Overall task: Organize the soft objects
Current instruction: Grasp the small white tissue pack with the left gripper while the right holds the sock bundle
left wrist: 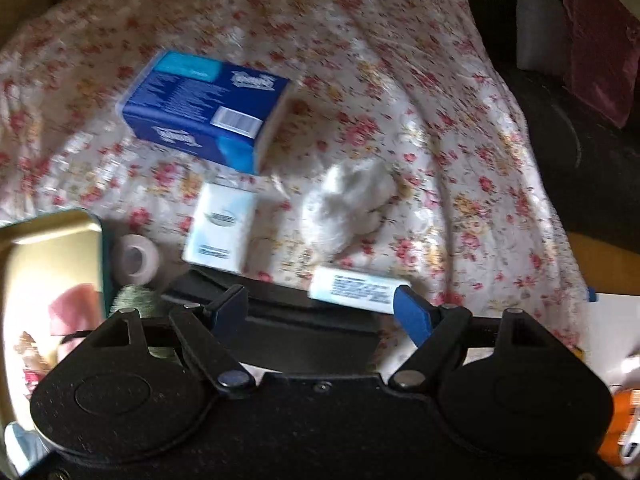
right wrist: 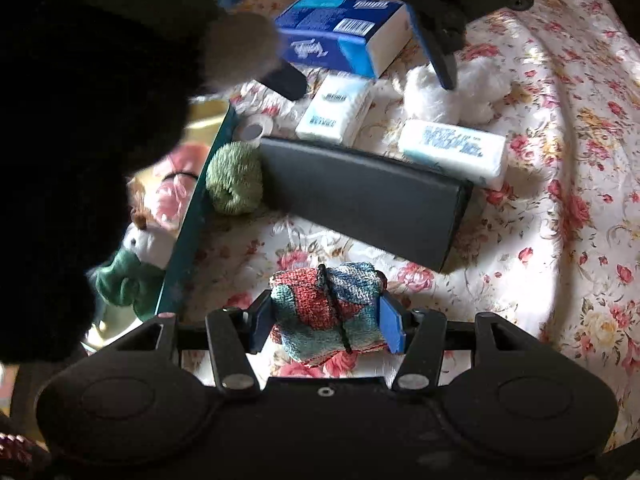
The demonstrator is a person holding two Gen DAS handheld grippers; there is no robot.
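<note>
Floral bedspread (right wrist: 560, 160) under blue tissue box (right wrist: 344, 32), black case (right wrist: 360, 196), white packs, cotton wad (right wrist: 472, 92), green scrubber (right wrist: 234, 178).

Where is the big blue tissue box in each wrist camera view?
Left wrist: blue tissue box, upper left of centre, on the floral cloth.
Right wrist: blue tissue box, top centre, upside down.
Shared landmark: the white cotton wad, to its lower right in both.

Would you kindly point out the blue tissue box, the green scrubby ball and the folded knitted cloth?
blue tissue box (left wrist: 208, 110): left wrist view, on its printed top face.
green scrubby ball (right wrist: 234, 178): right wrist view, on its middle.
folded knitted cloth (right wrist: 326, 312): right wrist view, on its red patch between the pads.
</note>
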